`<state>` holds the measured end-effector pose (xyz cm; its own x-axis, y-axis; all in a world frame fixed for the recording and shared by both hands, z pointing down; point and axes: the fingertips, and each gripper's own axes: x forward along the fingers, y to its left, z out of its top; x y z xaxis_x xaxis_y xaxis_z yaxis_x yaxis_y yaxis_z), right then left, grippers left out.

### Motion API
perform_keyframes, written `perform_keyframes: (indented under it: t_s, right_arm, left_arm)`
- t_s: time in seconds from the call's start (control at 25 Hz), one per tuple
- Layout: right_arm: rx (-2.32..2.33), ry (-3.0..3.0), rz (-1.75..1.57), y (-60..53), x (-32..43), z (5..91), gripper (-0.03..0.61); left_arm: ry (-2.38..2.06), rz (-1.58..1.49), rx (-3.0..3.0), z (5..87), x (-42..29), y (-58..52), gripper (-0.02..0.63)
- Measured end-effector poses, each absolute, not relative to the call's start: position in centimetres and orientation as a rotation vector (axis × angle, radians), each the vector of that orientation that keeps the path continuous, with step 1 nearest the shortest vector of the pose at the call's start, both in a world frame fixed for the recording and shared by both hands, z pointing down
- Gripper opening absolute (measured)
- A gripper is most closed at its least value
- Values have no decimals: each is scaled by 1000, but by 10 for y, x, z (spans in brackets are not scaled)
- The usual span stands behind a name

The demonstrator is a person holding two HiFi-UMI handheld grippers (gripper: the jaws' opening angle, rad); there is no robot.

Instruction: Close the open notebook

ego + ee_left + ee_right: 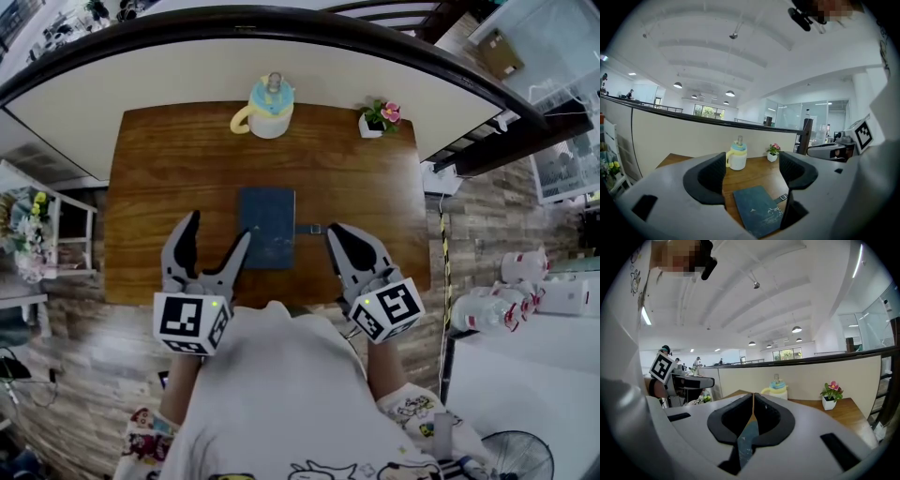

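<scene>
A brown wooden table (159,187) stands against a cream half-wall (281,66) topped by a dark rail (281,20). A white shelf (93,239) stands at the table's left. The floor (66,375) is grey-brown planks. Round lamps (678,85) hang from a white ceiling (740,56); glass partitions (815,117) stand beyond.

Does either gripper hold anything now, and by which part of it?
Nothing is held. The left gripper is open and empty; the right gripper is shut on nothing.

Dark blue notebook (267,227), brown wood-grain table (169,187).
</scene>
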<state>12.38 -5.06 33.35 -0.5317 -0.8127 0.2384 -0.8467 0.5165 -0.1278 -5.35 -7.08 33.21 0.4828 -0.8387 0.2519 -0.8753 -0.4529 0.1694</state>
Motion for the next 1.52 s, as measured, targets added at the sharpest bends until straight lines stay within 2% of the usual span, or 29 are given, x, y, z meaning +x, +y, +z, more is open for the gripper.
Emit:
perform_keyframes:
  t_s: [0.04,0.08,0.12,0.16,0.24,0.4,0.6,1.52]
  right_arm:
    - [1444,-2600,346,-50,125,334,9]
    - [1452,-2596,348,-49,127,334,9]
    - [1457,-2592,350,-48,128,333,8]
    - [1460,-2590,350,-47,129,333,9]
    - [1465,-2590,347,-45,130,333,9]
    - [1477,-2584,340,-42,133,334,5]
    - [1492,-2574,314,-42,136,333,0]
    - [1514,-2552,336,-46,141,338,-2]
  left_arm:
    - [-1463,196,2460,332,-53,-71,349]
    - [-1475,206,2464,332,-54,-70,294]
    - [-1491,219,2470,331,-54,-70,167]
    - [-1502,231,2476,331,-54,-70,135]
    - [-1512,247,2482,331,-54,-70,124]
    - [-1518,271,2490,332,-54,-68,30]
    - [-1501,280,2490,336,-53,-66,5]
    - [-1509,302,2458,342,-61,-68,3]
